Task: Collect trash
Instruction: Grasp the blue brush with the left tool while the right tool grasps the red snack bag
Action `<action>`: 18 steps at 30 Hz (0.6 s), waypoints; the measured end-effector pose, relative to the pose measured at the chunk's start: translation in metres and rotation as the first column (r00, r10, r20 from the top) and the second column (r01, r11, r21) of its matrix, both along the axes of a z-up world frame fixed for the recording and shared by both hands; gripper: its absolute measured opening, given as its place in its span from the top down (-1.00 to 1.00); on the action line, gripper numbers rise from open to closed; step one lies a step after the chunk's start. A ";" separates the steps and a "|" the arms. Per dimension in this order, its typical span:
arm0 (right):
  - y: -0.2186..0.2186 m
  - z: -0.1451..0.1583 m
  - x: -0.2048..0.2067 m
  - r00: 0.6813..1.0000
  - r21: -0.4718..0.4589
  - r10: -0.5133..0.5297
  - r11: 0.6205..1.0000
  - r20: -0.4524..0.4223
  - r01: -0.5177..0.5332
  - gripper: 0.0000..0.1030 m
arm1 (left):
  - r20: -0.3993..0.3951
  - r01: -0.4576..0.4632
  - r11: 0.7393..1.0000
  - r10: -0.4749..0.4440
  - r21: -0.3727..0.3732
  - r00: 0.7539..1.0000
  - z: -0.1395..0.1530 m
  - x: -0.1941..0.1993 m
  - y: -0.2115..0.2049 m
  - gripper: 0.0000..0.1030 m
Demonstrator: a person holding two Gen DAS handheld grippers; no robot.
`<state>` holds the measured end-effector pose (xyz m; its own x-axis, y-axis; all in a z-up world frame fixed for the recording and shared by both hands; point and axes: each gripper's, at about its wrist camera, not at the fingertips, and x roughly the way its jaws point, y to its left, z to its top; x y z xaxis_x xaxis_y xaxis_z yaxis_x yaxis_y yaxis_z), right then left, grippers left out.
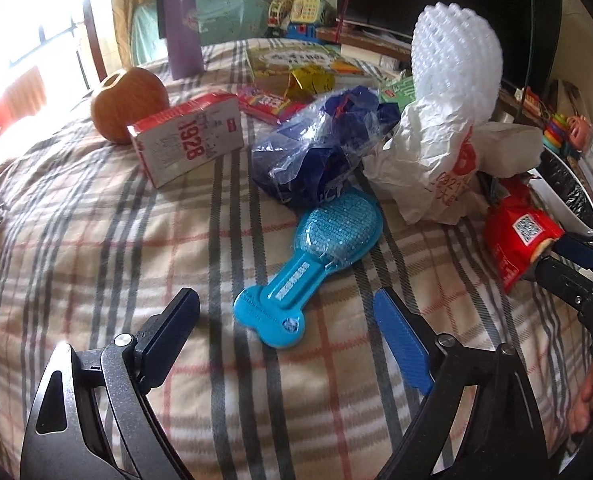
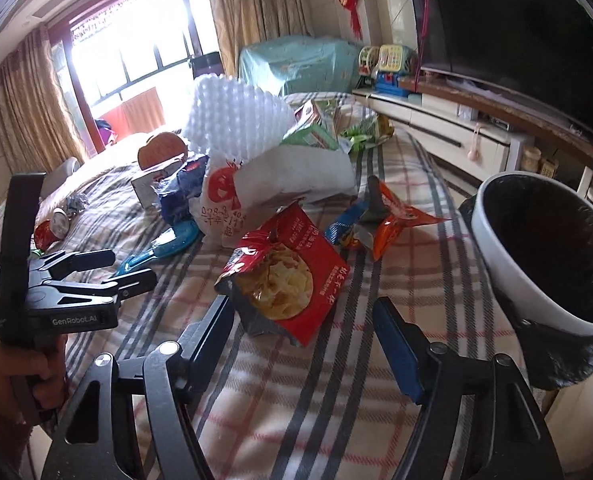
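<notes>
While both tongs, left [image 1: 286, 312] and right [image 2: 304, 320], gape empty over the plaid bed [image 2: 316, 420], a torn red snack bag [image 2: 284, 276] lies near the black-lined white bin [image 2: 536, 300] at its edge.

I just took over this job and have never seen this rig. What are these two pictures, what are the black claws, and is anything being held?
No robot here: a person holds a two-fingered grabber in each hand, with a camera on each looking along its fingers. One picture is from the left gripper, the other from the right gripper. Both are open and hold nothing. They hover over a plaid blanket strewn with clutter: a blue brush, a blue plastic bag, a white paper bag and a red snack bag, which lies just ahead of the right gripper. A white bin with a black liner stands to the right.
</notes>
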<state>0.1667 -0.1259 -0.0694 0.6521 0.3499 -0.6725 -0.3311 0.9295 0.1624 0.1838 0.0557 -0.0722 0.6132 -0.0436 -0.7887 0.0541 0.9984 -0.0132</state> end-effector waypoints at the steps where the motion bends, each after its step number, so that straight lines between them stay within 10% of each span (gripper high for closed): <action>1: 0.000 0.000 0.001 1.000 -0.004 0.002 1.000 0.000 -0.002 -0.40 | -0.006 0.007 1.000 -0.007 -0.003 1.000 -0.001 0.002 0.000 -0.67; 9: -0.008 -0.004 0.007 1.000 0.008 -0.016 1.000 -0.027 0.016 0.70 | 0.004 0.102 0.995 -0.102 0.002 0.995 0.002 0.001 -0.015 0.21; 18: -0.023 0.006 -0.013 1.000 0.040 -0.010 0.999 0.005 0.010 0.92 | 0.027 0.146 0.988 -0.145 -0.057 0.989 0.010 -0.039 -0.035 0.34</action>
<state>0.1539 -0.1485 -0.0632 0.6595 0.3696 -0.6545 -0.3225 0.9257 0.1978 0.1444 0.0204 -0.0620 0.6145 -0.1798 -0.7681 0.1999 0.9774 -0.0688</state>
